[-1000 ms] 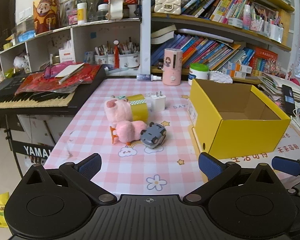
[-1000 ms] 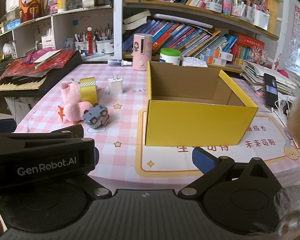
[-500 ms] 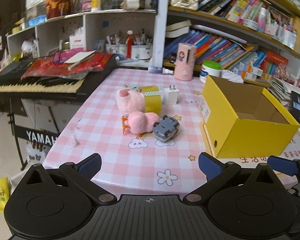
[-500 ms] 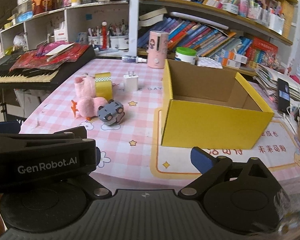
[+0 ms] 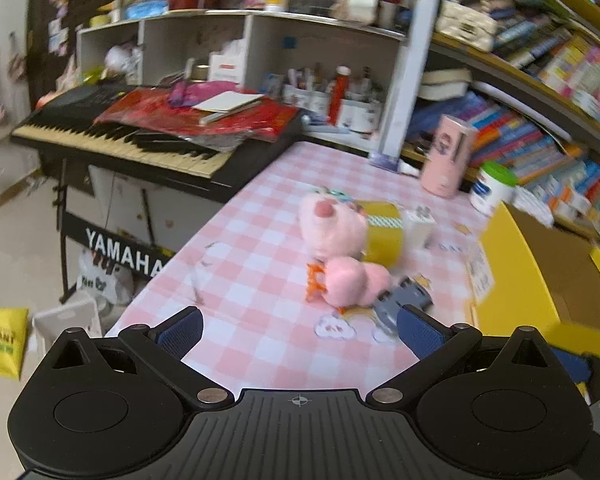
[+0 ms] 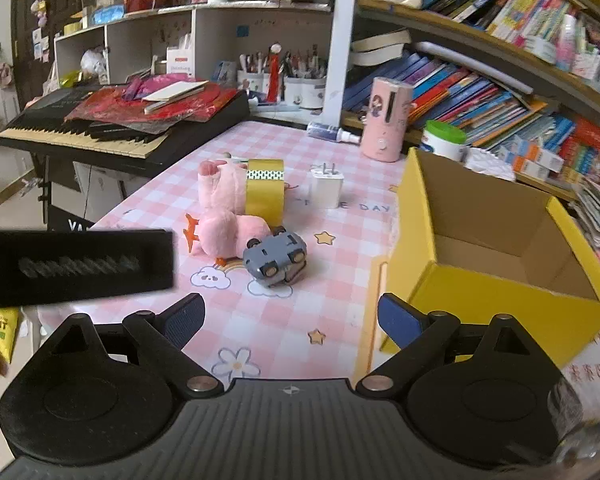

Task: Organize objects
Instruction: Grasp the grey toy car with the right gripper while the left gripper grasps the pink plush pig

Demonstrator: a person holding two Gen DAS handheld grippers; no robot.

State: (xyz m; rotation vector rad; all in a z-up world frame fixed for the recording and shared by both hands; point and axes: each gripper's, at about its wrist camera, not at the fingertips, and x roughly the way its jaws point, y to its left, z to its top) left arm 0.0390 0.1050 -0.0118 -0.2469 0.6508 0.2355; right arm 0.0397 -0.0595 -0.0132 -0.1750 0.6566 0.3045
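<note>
Centrally, on the pink checked desk (image 6: 260, 320), lies a small cluster of objects. A pink plush toy (image 6: 224, 212) rests on its side, touching an upright roll of yellow tape (image 6: 265, 192) just behind it. A grey toy car (image 6: 275, 258) lies overturned, wheels showing, against the near side of the plush. A white plug adapter (image 6: 326, 188) stands just beside the tape, prongs up. To the right of the cluster, apart from it, stands an open yellow cardboard box (image 6: 480, 300) with nothing visible inside. Behind the cluster, near the desk's far edge, are a pink cylindrical device (image 6: 386, 120) and a white tub with a green lid (image 6: 444, 140); bookshelves (image 6: 500, 80) rise behind them. A keyboard (image 6: 100, 136) covered with red papers stands off the desk's left side.

Right gripper (image 6: 291, 318): jaws spread wide and closing, nothing between them; it hangs over the near desk edge, short of the toy car. Left gripper (image 5: 299, 330): jaws spread, empty, also at the near edge; in its blurred view the toy car sits just beyond the right fingertip (image 5: 418, 334). Its body appears as a dark bar at the left of the right wrist view.
</note>
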